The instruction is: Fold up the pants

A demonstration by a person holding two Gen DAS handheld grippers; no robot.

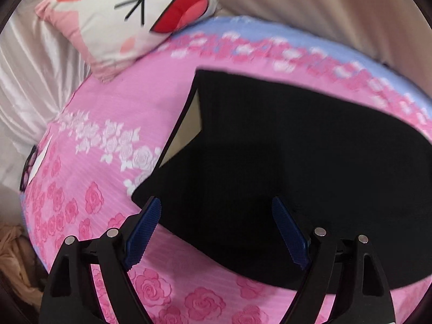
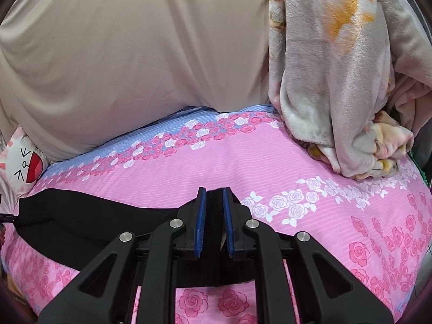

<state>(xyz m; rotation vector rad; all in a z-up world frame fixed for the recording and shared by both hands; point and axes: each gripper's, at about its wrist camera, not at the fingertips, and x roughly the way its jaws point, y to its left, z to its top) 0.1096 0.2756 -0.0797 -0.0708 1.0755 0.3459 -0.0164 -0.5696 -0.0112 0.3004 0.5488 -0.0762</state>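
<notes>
At the far left of the bed (image 1: pixel 89 124), a cartoon-face pillow (image 1: pixel 129 13) leans against the pale headboard cover, and a pair of glasses (image 1: pixel 28 167) lies near the mattress edge, both well apart from the work. The black pants (image 1: pixel 283 162) lie spread on the pink rose-print sheet, one flap turned so that a tan lining (image 1: pixel 189 124) shows. The left gripper (image 1: pixel 217 206) hovers over the near edge of the fabric with its blue pads wide apart and nothing between them, probably placed to take that edge for a fold. Further right, the right gripper (image 2: pixel 214 197) has its pads drawn nearly together on a raised ridge of the pants (image 2: pixel 81 221), seemingly pinching that end so the cloth can be lifted or carried over. Beyond it, a crumpled floral blanket (image 2: pixel 337 81) is heaped at the right, clear of the folding area.
</notes>
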